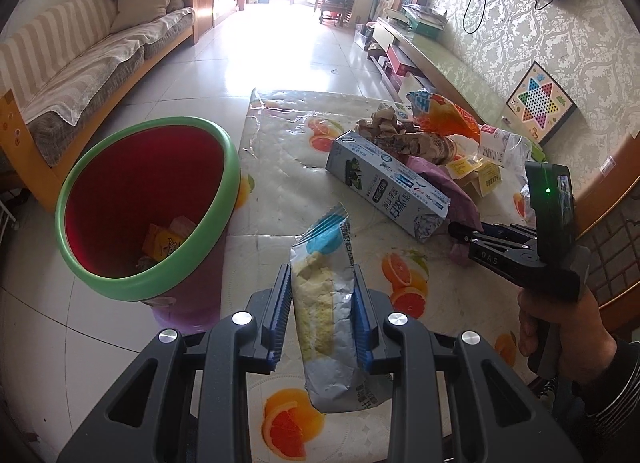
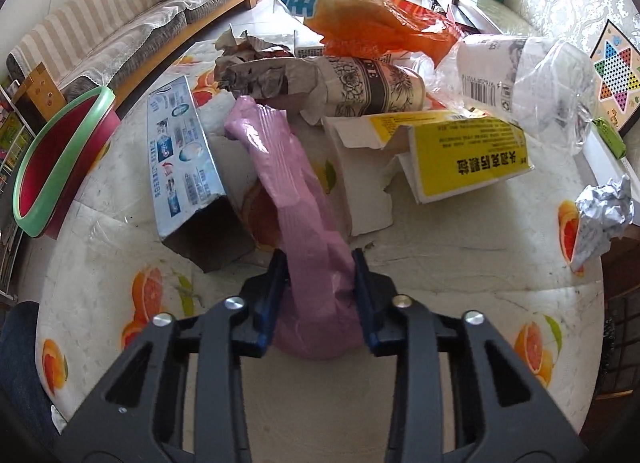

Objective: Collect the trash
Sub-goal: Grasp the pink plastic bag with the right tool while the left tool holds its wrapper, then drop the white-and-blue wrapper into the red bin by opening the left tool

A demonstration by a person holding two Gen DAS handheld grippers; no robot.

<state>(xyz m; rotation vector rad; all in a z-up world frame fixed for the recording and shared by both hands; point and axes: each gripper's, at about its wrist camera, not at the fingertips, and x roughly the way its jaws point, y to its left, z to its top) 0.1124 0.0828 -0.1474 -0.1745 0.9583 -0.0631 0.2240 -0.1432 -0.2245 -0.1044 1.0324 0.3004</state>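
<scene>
My left gripper [image 1: 322, 275] is shut on a silver and blue snack wrapper [image 1: 326, 303], held above the table's left edge. The red bin with a green rim [image 1: 140, 203] stands just to its left, with some trash inside; it also shows in the right wrist view [image 2: 60, 159]. My right gripper [image 2: 320, 263] is shut on a pink plastic bag [image 2: 292, 191] that trails across the table. The right gripper [image 1: 456, 229] also shows in the left wrist view, at the pile's near edge.
On the fruit-print table [image 2: 320, 403] lie a blue toothpaste box [image 2: 184, 155], a yellow carton [image 2: 464, 155], an orange bag [image 2: 380, 27], a paper cup [image 2: 372, 91], clear wrap [image 2: 532, 79] and crumpled foil [image 2: 604, 211]. A sofa [image 1: 80, 75] stands left.
</scene>
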